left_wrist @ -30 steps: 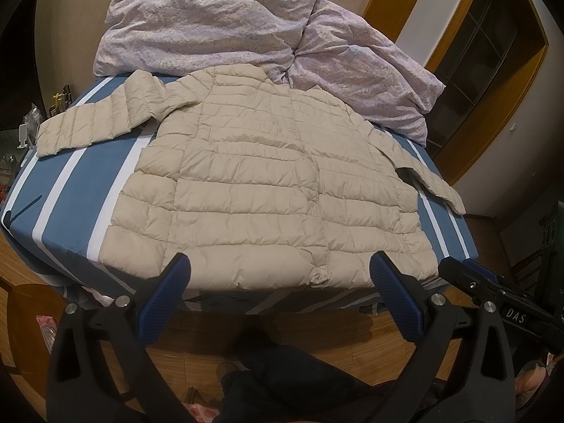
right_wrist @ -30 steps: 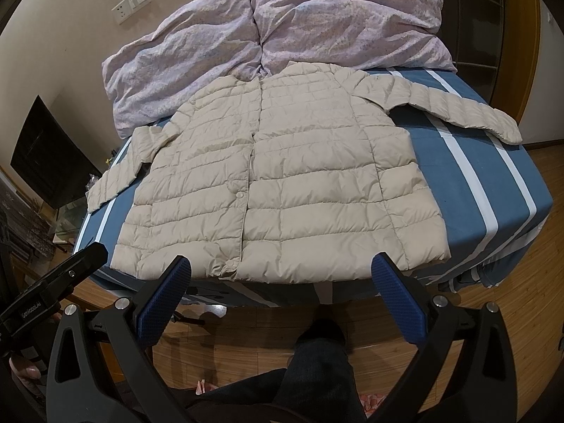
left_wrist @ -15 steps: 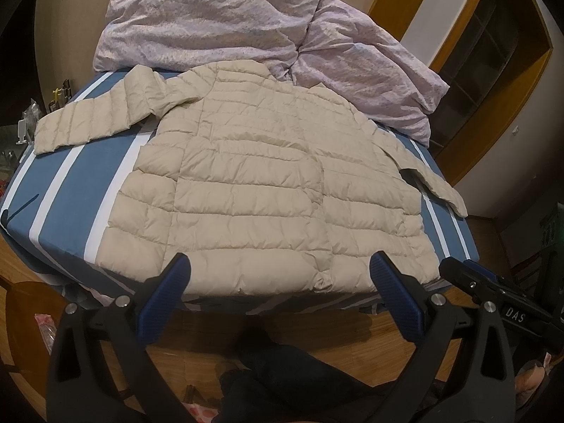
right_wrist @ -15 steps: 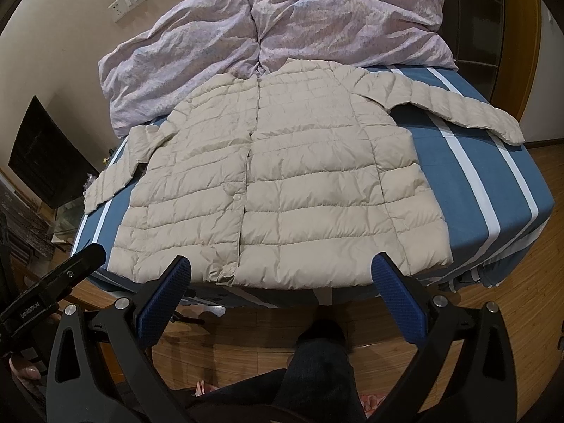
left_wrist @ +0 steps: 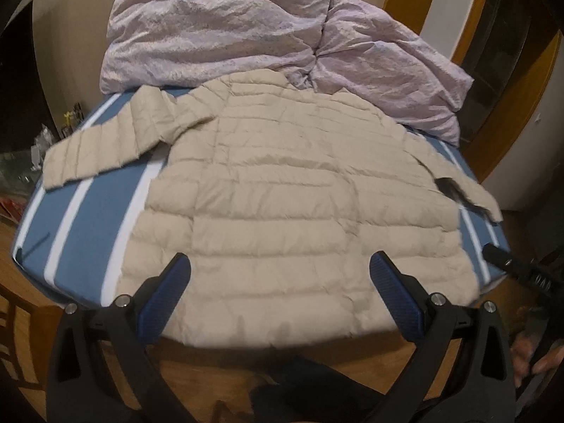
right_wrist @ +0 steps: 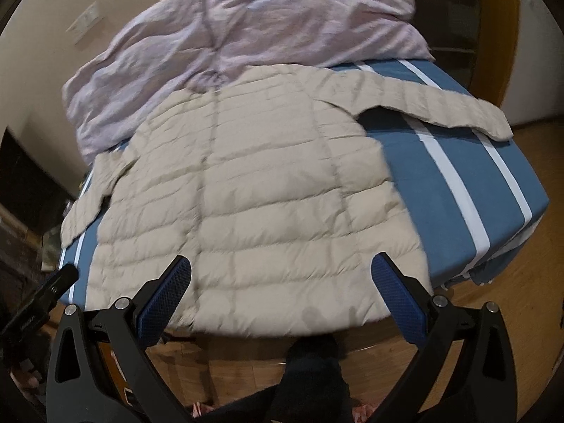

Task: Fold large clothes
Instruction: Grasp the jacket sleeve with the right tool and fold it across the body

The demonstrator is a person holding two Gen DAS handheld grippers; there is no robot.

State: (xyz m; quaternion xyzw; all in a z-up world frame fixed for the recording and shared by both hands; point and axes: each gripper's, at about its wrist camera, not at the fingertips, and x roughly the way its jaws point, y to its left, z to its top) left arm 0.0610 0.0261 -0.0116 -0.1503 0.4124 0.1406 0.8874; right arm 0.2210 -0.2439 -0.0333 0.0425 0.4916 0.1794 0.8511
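now we hold the left gripper (left_wrist: 278,282) and right gripper (right_wrist: 280,282) spread wide, gripping nothing, near the hem | beige puffer jacket (left_wrist: 299,204) lies flat, sleeves out, on the striped bed (right_wrist: 458,183), likely ready for folding | lilac duvet (left_wrist: 246,31) bunched behind

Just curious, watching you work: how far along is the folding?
Barely begun. Done: the jacket lies spread flat on the bed, both sleeves out. In hand: nothing; the left gripper and right gripper are open near its hem. Every fold remains.
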